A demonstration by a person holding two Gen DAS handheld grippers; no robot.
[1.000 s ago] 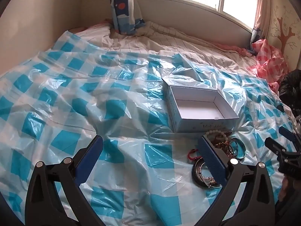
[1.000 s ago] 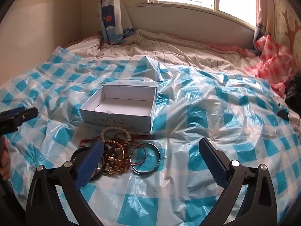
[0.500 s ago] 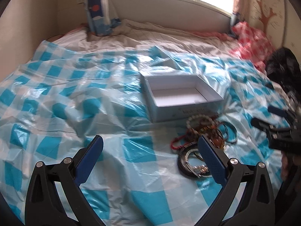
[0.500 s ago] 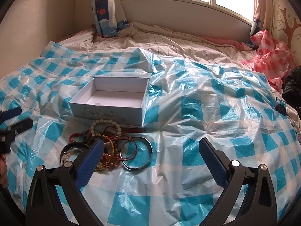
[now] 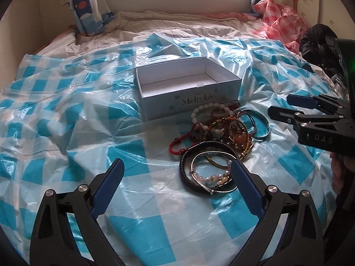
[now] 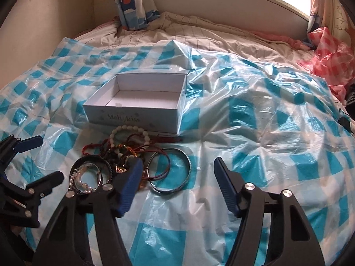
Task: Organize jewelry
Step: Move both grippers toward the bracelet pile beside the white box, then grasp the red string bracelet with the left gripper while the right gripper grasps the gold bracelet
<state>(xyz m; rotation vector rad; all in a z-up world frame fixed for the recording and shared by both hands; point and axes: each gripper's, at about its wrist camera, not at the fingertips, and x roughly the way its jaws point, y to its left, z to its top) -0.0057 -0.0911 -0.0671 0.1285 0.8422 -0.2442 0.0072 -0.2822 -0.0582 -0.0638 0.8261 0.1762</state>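
A pile of bracelets and bangles (image 5: 218, 139) lies on the blue-checked plastic sheet, just in front of an open, empty white box (image 5: 188, 88) marked "Melty kiss". The pile (image 6: 124, 155) and the box (image 6: 142, 102) also show in the right wrist view. My left gripper (image 5: 176, 170) is open and empty, its right finger beside a black bangle (image 5: 195, 168). My right gripper (image 6: 177, 168) is open and empty, over a blue bangle (image 6: 175, 173). The right gripper also shows in the left wrist view (image 5: 281, 106).
The blue-checked sheet (image 6: 266, 122) is crumpled and covers a bed. A striped quilt (image 6: 199, 28) lies behind it by the window. A pink checked bag (image 5: 279, 20) and a black bag (image 5: 319, 44) sit at the far right. A wall runs along the left.
Both grippers have moved closer to the jewelry pile. The left one swung right, bringing the box and pile toward the middle of its view. Both stay open and empty.
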